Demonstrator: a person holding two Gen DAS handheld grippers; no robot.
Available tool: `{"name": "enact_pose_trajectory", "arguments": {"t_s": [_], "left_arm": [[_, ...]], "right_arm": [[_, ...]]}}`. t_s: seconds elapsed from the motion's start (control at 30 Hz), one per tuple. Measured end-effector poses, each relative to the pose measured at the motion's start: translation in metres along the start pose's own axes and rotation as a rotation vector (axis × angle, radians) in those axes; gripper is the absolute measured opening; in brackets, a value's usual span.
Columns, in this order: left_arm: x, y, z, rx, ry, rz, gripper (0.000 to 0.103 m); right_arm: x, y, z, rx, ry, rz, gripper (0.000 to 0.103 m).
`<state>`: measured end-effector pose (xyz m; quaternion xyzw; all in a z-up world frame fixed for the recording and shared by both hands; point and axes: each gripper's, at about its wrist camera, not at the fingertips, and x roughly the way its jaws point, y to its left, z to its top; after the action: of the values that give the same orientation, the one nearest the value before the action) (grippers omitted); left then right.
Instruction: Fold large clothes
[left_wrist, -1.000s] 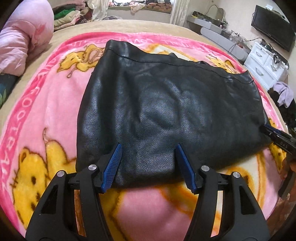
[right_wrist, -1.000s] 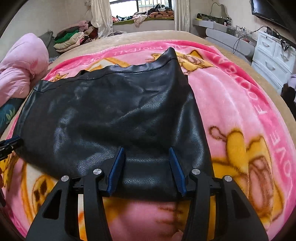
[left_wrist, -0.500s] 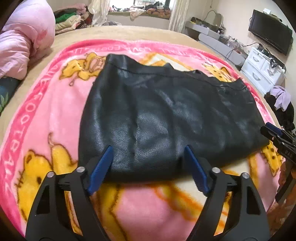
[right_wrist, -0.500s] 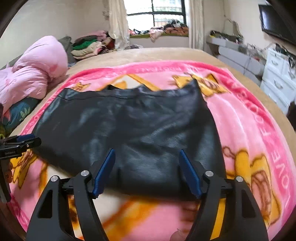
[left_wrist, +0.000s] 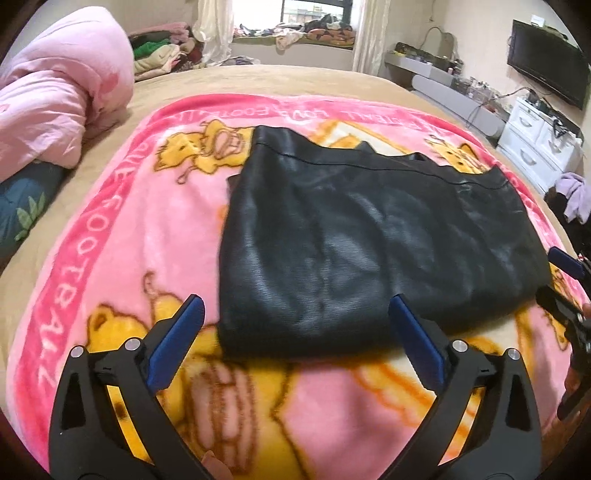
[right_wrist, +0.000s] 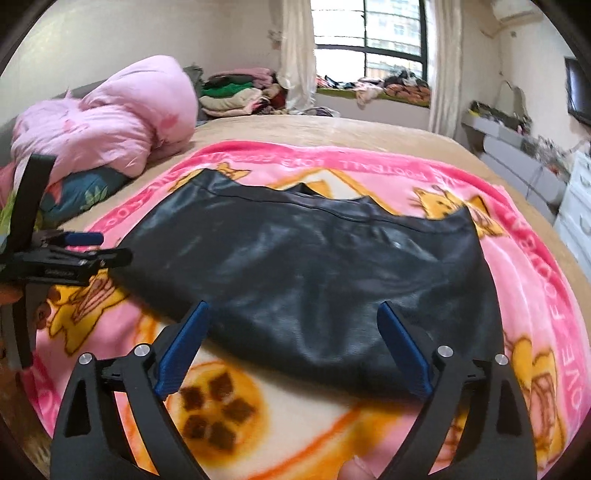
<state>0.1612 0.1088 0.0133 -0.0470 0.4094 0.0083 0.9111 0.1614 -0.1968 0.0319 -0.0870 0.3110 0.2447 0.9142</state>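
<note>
Jaws: both my grippers, left (left_wrist: 295, 332) and right (right_wrist: 293, 343), are spread wide and hold nothing.
Garment: my black leather piece (left_wrist: 369, 236) lies folded flat just beyond my fingertips, apart from both grippers.
Blanket: pink with yellow cartoon animals (left_wrist: 122, 258), spread under the garment.
Bed: tan cover (right_wrist: 332, 133) around the blanket.
Left side: pink duvet (right_wrist: 110, 122) bunched up.
Far: window (right_wrist: 369, 37), clothes heaped on its sill (right_wrist: 388, 86).
Right wall: television (left_wrist: 546, 55), white drawers (left_wrist: 535, 144).
</note>
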Motion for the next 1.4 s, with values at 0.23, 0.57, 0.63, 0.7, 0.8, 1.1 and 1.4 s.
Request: {"name": "enact_pose_trajectory", "arguments": {"t_s": [0.23, 0.57, 0.63, 0.7, 0.8, 1.1, 1.4], "left_arm": [[-0.002, 0.017, -0.002, -0.021, -0.005, 0.036, 0.093], [-0.003, 0.041, 0.002, -0.059, -0.007, 0.084, 0.093], [-0.002, 0.045, 0.003, -0.069, -0.004, 0.089, 0.093], [-0.001, 0.048, 0.004, -0.077, -0.004, 0.092, 0.093], [-0.001, 0.052, 0.007, -0.085, -0.005, 0.104, 0.093], [0.006, 0.060, 0.020, -0.104, -0.002, 0.113, 0.093], [0.026, 0.064, 0.038, -0.093, 0.020, 0.139, 0.093]], "right_arm": [[0.008, 0.030, -0.002, -0.092, 0.002, -0.008, 0.093], [0.021, 0.069, -0.002, -0.151, 0.017, 0.034, 0.095], [0.022, 0.076, -0.002, -0.164, 0.019, 0.040, 0.095], [0.025, 0.084, -0.002, -0.182, 0.024, 0.045, 0.095], [0.028, 0.095, -0.002, -0.205, 0.026, 0.050, 0.095], [0.044, 0.124, -0.002, -0.261, 0.045, 0.069, 0.096], [0.074, 0.164, -0.002, -0.398, 0.068, 0.014, 0.096]]}}
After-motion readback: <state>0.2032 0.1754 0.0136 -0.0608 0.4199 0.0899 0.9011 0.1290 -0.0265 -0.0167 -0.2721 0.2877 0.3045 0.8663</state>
